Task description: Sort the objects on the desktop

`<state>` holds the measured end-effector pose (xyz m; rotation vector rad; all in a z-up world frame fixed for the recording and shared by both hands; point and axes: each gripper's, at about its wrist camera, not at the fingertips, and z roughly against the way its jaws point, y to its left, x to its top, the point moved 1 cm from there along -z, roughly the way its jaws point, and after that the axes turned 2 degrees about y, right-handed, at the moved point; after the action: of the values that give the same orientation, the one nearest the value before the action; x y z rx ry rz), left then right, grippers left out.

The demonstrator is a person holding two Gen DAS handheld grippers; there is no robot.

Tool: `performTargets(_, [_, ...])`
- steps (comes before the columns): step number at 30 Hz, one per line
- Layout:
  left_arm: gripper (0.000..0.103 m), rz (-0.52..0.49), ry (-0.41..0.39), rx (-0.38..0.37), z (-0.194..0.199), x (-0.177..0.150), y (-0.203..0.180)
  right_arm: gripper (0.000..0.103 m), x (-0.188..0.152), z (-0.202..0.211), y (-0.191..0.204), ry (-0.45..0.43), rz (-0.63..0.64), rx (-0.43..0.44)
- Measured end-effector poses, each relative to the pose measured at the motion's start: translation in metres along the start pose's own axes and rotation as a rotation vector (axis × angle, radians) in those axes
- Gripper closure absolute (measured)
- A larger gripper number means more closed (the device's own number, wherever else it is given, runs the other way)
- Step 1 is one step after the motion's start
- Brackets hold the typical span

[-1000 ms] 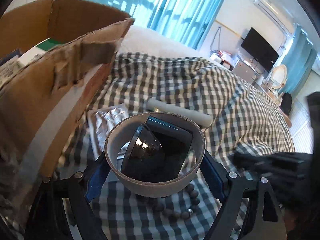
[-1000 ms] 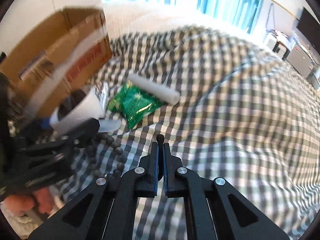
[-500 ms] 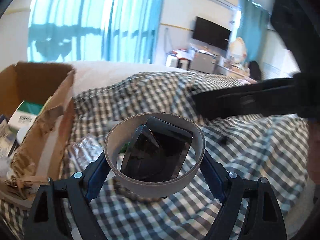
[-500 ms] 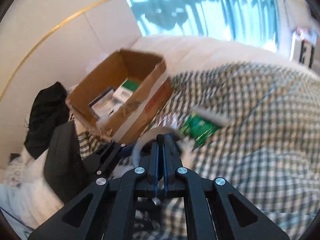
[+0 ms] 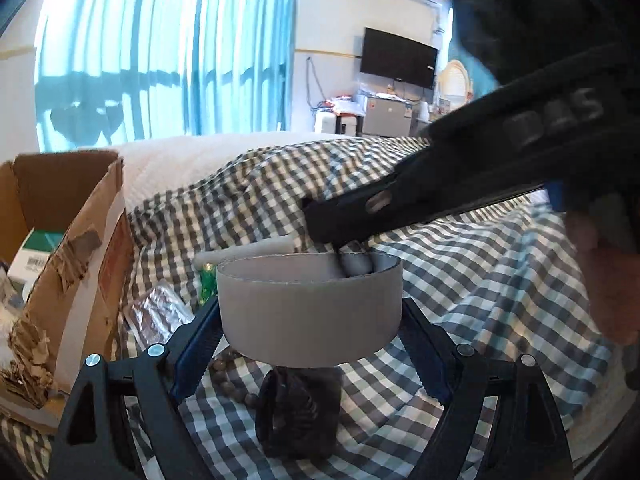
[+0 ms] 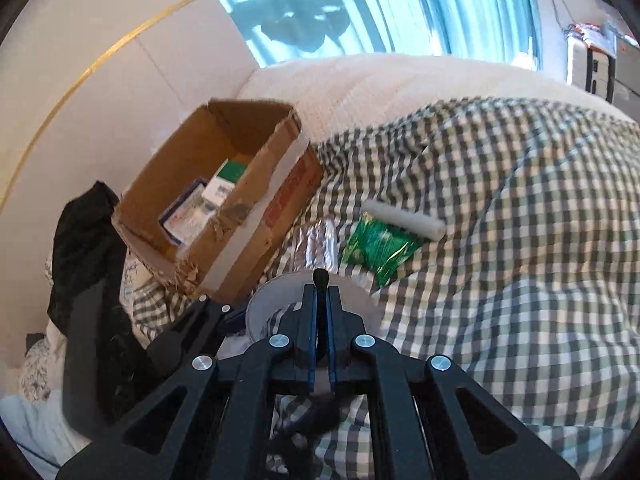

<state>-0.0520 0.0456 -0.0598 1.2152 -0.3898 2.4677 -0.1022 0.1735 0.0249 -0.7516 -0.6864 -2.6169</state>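
My left gripper (image 5: 310,312) is shut on a wide grey ring (image 5: 310,304), its blue pads pressing on both sides. The ring hangs just above a dark object (image 5: 298,412) lying on the checked cloth (image 5: 460,264). My right gripper (image 5: 320,220) reaches in from the right, its shut tip over the ring's far rim. In the right wrist view the right gripper (image 6: 321,284) is shut with a small dark knob at its tips, directly above the grey ring (image 6: 276,288). What the knob is I cannot tell.
An open cardboard box (image 6: 224,184) with small packages inside stands left of the ring. Beyond it lie a silver foil pack (image 6: 316,240), a green packet (image 6: 378,246) and a white tube (image 6: 404,222). A bead bracelet (image 5: 232,376) lies beneath. A black garment (image 6: 84,240) hangs far left.
The left view swung from looking down into the ring to seeing it side-on, lifted off the dark object. The right gripper rose, turned left and came over the ring.
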Motion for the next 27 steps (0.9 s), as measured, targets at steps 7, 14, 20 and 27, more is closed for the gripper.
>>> performTargets(7, [0.016,0.123,-0.081,0.035,0.022,0.011,0.023,0.099,0.002,0.019,-0.003,-0.046,0.002,-0.018])
performTargets(14, [0.016,0.235,-0.076,0.084,0.04,0.028,0.044,0.099,0.004,0.027,0.014,-0.075,0.059,-0.02])
performTargets(20, [0.016,0.312,-0.096,0.148,0.074,0.057,0.071,0.099,0.011,0.024,0.049,-0.101,0.181,-0.077])
performTargets(27, [0.016,0.257,-0.129,0.368,0.117,0.088,0.129,0.099,0.033,-0.008,0.107,-0.089,0.274,-0.003])
